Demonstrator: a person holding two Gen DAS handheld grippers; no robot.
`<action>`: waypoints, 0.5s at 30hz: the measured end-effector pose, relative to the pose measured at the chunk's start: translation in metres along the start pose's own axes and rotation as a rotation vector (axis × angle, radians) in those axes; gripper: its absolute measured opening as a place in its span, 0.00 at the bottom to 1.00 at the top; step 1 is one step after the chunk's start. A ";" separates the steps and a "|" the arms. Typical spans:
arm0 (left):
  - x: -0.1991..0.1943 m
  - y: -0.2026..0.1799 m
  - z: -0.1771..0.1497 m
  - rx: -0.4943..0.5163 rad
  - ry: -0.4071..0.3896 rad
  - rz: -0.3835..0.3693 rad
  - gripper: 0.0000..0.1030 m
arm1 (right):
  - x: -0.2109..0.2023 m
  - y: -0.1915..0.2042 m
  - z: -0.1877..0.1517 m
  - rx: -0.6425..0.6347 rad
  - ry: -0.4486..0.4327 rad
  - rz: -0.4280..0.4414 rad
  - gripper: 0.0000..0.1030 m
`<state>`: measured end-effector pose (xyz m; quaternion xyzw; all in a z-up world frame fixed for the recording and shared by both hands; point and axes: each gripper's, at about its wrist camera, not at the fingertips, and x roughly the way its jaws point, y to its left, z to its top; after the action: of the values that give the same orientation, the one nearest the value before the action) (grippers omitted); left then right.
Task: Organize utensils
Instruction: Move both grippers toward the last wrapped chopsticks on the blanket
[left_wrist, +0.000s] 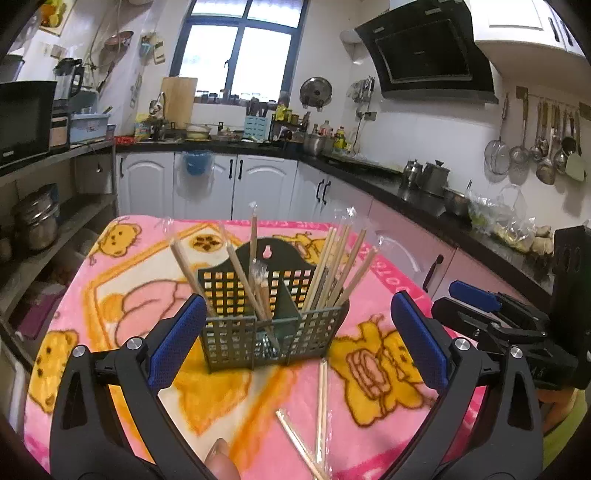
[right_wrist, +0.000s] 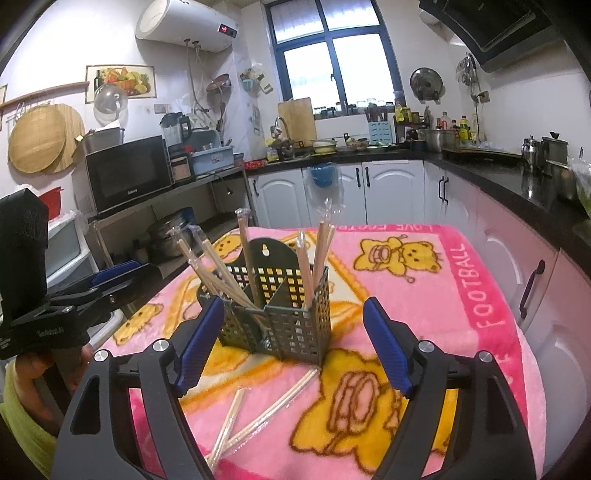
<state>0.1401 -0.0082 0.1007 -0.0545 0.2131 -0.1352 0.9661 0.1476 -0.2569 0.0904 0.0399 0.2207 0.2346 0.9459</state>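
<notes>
A dark green perforated utensil caddy (left_wrist: 273, 332) (right_wrist: 291, 328) stands upright on the pink blanket, with several plastic-wrapped wooden chopsticks (left_wrist: 332, 269) (right_wrist: 314, 251) leaning in its compartments. Two wrapped pairs lie loose on the blanket in front of it, one (left_wrist: 321, 402) (right_wrist: 280, 398) pointing at the caddy and one (left_wrist: 299, 443) (right_wrist: 229, 421) crossing its near end. My left gripper (left_wrist: 297, 308) is open wide, its blue pads level with the caddy's sides and apart from them. My right gripper (right_wrist: 293, 308) is open and empty, just short of the caddy. Each gripper also shows in the other's view, the right gripper (left_wrist: 458, 295) and the left gripper (right_wrist: 122, 275).
The bear-patterned pink blanket (right_wrist: 461, 295) covers a small table whose edges drop off left, right and behind. Black kitchen counters (left_wrist: 424, 188) run along the right. A shelf with a microwave (right_wrist: 129, 173) and pots stands on the left. A fingertip (left_wrist: 221, 458) shows at the bottom.
</notes>
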 end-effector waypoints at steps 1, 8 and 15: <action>0.001 0.001 -0.002 -0.003 0.006 0.000 0.89 | 0.000 0.000 -0.001 0.000 0.003 0.002 0.73; 0.009 0.005 -0.017 -0.020 0.043 0.009 0.89 | 0.005 0.000 -0.011 -0.002 0.030 -0.004 0.73; 0.012 0.009 -0.031 -0.026 0.073 0.032 0.89 | 0.014 -0.002 -0.023 -0.006 0.066 -0.011 0.73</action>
<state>0.1401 -0.0044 0.0666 -0.0587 0.2507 -0.1190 0.9589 0.1492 -0.2531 0.0639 0.0281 0.2515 0.2314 0.9394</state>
